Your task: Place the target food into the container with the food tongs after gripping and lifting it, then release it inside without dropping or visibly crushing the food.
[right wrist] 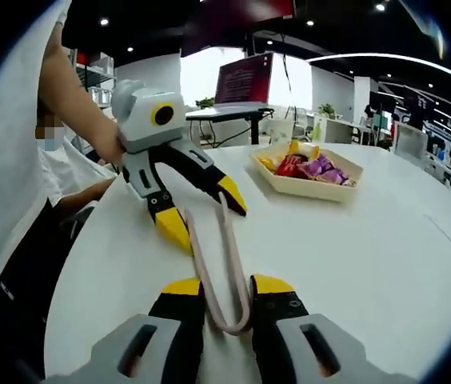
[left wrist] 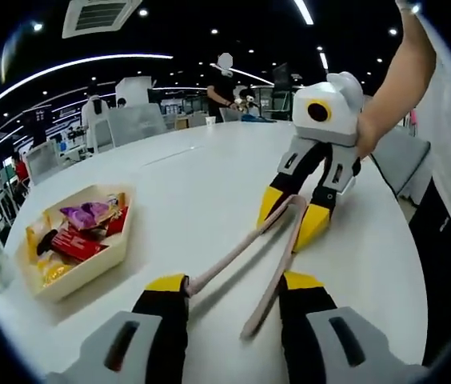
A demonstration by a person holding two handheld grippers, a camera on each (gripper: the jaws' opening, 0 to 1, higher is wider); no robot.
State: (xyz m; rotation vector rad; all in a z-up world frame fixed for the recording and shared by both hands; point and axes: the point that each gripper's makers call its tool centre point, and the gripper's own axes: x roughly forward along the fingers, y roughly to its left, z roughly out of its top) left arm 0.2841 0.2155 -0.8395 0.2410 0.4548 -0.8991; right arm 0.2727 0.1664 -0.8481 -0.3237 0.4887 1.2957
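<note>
Pale pink food tongs (left wrist: 233, 250) lie on the white table (left wrist: 209, 168) between the two grippers. My left gripper (left wrist: 233, 282) is open, its yellow-tipped jaws spread wide around the tongs' two free tips. My right gripper (left wrist: 293, 214) comes in from the right, shut on the tongs' bend. In the right gripper view, that bend sits squeezed between my right gripper's (right wrist: 227, 286) jaws, and the tongs (right wrist: 203, 264) run out to the left gripper (right wrist: 204, 212). A beige tray (left wrist: 89, 272) holds a purple packet (left wrist: 85, 214), a red packet (left wrist: 73, 244) and yellow snacks; the same tray (right wrist: 305, 188) shows further back on the table.
A person's bare arm (left wrist: 397, 88) holds the right gripper and another arm (right wrist: 73, 96) holds the left. The table's edge (left wrist: 405, 240) curves close at the right. Chairs (left wrist: 133, 124) and a standing person (left wrist: 224, 88) are beyond the far side. A monitor (right wrist: 245, 80) stands behind the table.
</note>
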